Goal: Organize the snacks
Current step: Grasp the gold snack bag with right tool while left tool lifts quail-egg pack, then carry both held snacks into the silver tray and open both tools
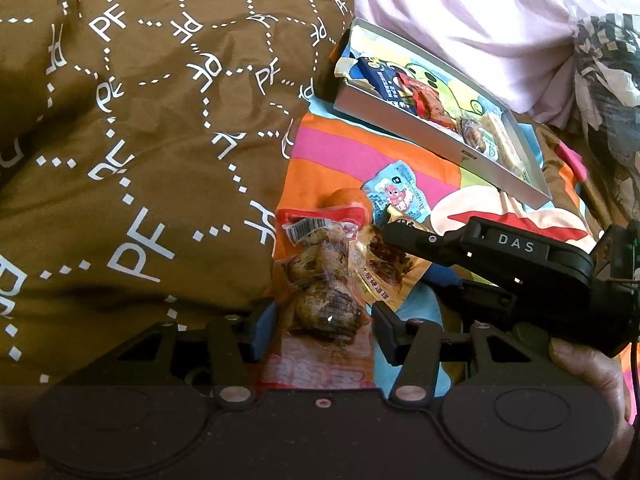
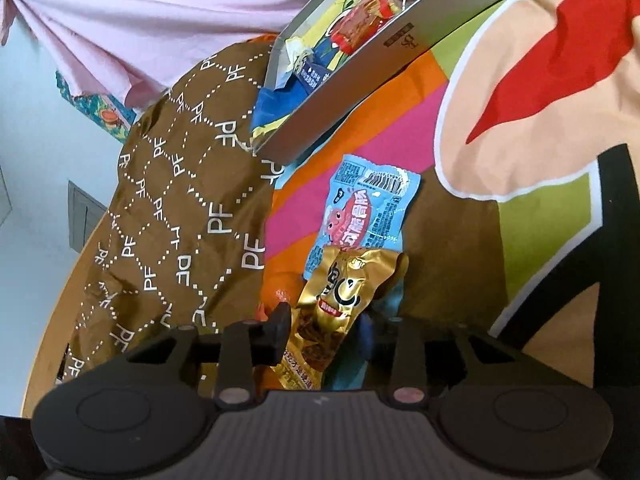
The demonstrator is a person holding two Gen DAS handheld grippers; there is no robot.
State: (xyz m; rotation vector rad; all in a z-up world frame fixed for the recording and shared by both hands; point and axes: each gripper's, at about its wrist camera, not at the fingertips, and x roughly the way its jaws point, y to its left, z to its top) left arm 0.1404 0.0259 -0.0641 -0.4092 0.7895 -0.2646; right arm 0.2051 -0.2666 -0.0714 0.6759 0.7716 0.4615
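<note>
A clear and red packet of quail eggs lies on the colourful sheet, and my left gripper is shut on it, pads against both sides. A gold snack packet sits crumpled and pinched between the pads of my right gripper, right next to the egg packet. In the left wrist view the right gripper reaches in from the right over that gold packet. Just beyond lie a light blue sausage packet and an orange fruit. A grey box behind holds several snacks.
A brown quilt printed with white letters rises on the left, right up against the snacks. Pink cloth lies behind the box. A hand holds the right gripper at the lower right.
</note>
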